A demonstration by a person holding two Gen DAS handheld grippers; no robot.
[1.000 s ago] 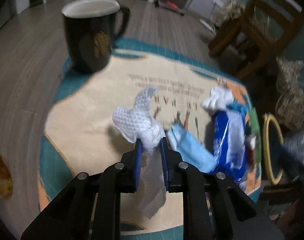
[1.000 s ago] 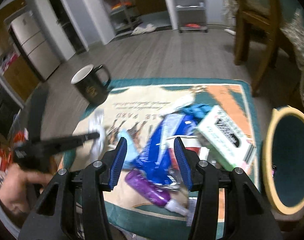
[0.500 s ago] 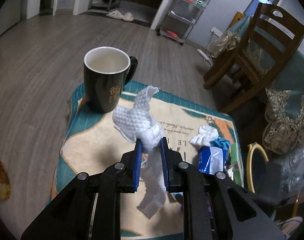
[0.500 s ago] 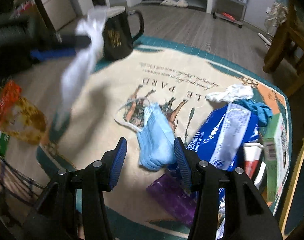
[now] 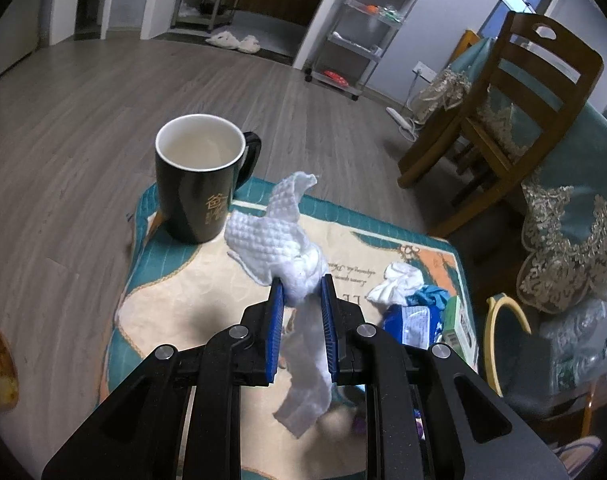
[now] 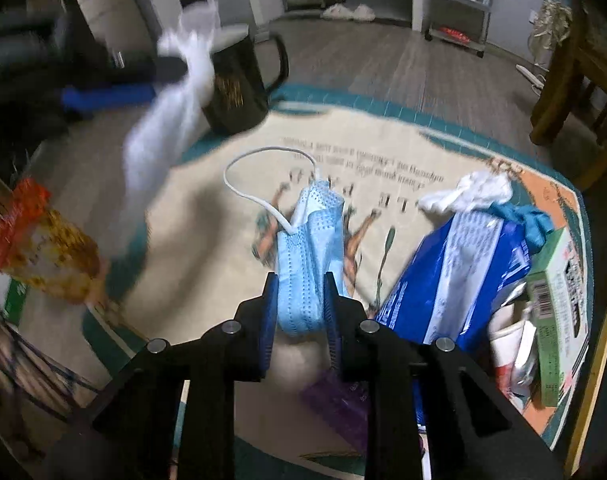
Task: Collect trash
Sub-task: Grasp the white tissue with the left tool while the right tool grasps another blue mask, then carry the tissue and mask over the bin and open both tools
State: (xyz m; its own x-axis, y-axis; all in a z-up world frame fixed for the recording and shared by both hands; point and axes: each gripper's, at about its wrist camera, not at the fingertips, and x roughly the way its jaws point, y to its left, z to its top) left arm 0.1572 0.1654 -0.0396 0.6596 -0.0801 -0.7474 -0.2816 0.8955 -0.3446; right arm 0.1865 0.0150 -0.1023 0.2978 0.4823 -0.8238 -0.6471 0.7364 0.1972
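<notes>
The left gripper [image 5: 300, 292] was closed on a white textured tissue [image 5: 277, 236], which was pinched between the 2 blue pads and held clear of the mat [image 5: 175, 292]. One end of the tissue stood up above the fingertips and the other hung down between the fingers. In the right wrist view the same tissue [image 6: 163, 116] appeared blurred, dangling from the left gripper in front of the black mug [image 6: 239, 84].

The right gripper [image 6: 301, 280] was seen with its 2 fingers on either side of a light blue face mask [image 6: 309, 248]. The mask was pressed between the pads near its lower end, so the gripper was taken to be clamped on it. The mask's white ear loop [image 6: 255, 176] lay curved on the mat [image 6: 207, 240] toward the mug.

The black mug [image 5: 201, 176], white inside and with gold characters on its side, stood upright on the far left corner of the mat. On the right side of the mat, a crumpled white tissue [image 6: 467, 194], a blue plastic package [image 6: 463, 264] and a green box [image 6: 559, 304] were clustered together. A purple item [image 6: 339, 408] was seen partly hidden below the right gripper. A yellow-rimmed bin [image 5: 503, 328] was seen just beyond the mat's right edge, with a wooden chair [image 5: 515, 92] further back.
</notes>
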